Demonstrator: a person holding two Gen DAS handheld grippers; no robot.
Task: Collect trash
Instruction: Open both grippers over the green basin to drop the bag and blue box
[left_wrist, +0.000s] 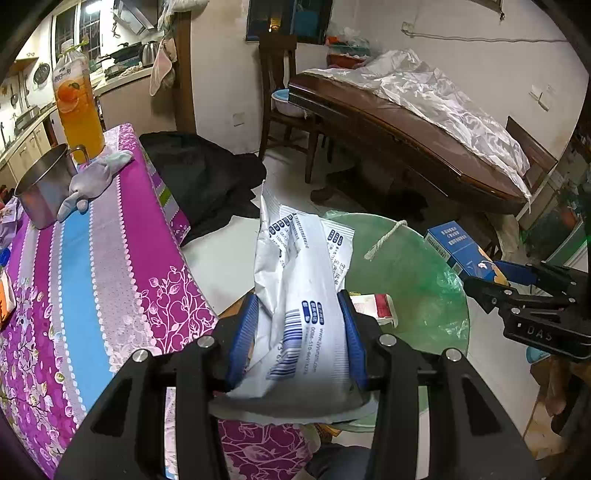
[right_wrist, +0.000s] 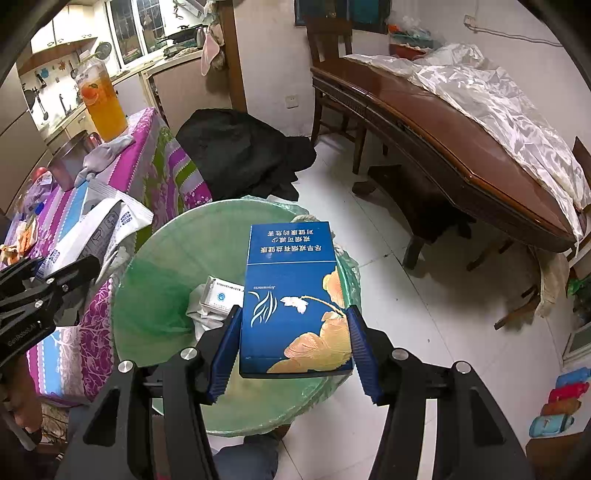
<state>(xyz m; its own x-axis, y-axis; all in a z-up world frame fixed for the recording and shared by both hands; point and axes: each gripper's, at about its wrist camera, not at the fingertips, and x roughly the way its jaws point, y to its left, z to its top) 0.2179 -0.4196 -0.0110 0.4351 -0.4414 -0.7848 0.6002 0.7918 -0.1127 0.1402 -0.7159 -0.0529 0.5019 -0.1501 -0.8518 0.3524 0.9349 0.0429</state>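
Left gripper (left_wrist: 297, 332) clamps a crumpled white wrapper (left_wrist: 303, 280), right gripper (right_wrist: 291, 347) a blue cigarette carton (right_wrist: 295, 295), both above the green-lined bin (right_wrist: 155, 295) beside the purple-clothed table (left_wrist: 110, 266).

- white wrapper (left_wrist: 299, 291): lower end hidden behind the left gripper (left_wrist: 298, 339); small print unreadable
- bin (right_wrist: 155, 306): near rim covered by the right gripper (right_wrist: 293, 347) and blue box (right_wrist: 295, 295); contents mostly hidden
- bench (left_wrist: 74, 258): cut off at left edge of the left wrist view
- orange item (left_wrist: 5, 295) on it: clipped, can't identify
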